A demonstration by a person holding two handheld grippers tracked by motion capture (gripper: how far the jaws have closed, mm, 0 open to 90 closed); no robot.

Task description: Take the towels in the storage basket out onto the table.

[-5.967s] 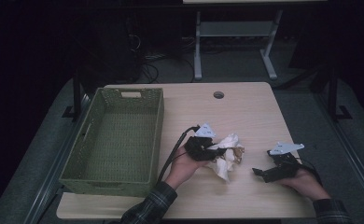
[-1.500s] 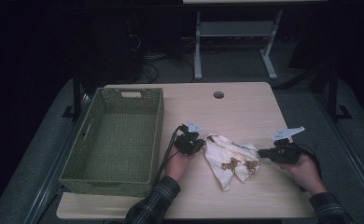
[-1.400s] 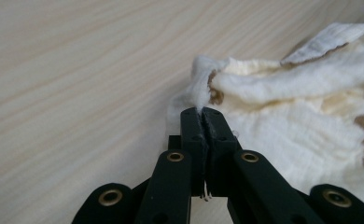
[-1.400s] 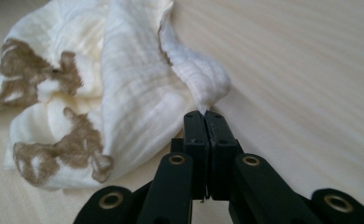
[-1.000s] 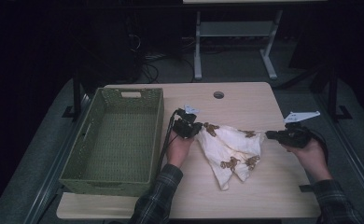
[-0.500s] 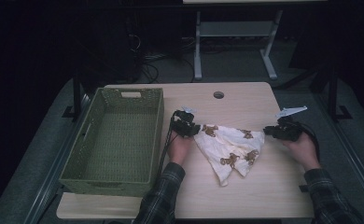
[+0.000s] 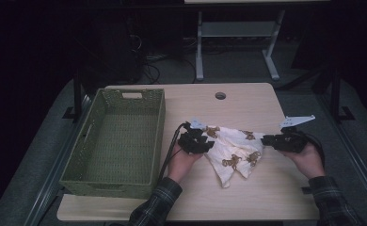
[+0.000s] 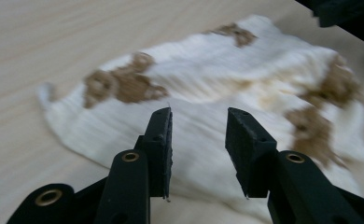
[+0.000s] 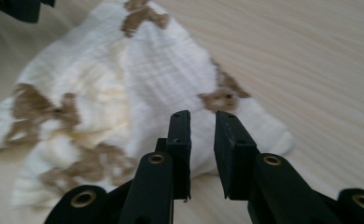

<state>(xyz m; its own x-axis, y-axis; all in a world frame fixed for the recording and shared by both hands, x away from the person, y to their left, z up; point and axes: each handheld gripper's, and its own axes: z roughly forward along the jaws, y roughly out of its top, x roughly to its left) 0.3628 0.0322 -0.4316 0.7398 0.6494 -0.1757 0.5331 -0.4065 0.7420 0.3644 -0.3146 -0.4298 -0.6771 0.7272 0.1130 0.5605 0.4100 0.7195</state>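
A white cloth with brown bear prints (image 7: pixel 235 148) lies spread on the wooden table (image 7: pixel 247 197) between my two grippers. My left gripper (image 7: pixel 209 143) sits at the cloth's left edge. Its jaws have just been opening and stand apart with nothing between them. In the left gripper view the cloth (image 8: pixel 217 93) lies past the left gripper (image 8: pixel 199 114). My right gripper (image 7: pixel 265 140) is at the cloth's right corner. Its jaws have also just been opening, to a narrow empty gap. In the right gripper view that corner of the cloth (image 9: pixel 161 79) lies just beyond the right gripper (image 9: pixel 202 114).
An empty green woven basket (image 7: pixel 158 136) stands on the left part of the table, close to my left hand. A round cable hole (image 7: pixel 220 95) is at the table's back middle. Bare wood lies in front of the cloth.
The crumpled cloth was pulled out sideways by both grippers and now lies flat. Both grippers have let go of it and drawn in a little toward its edges.
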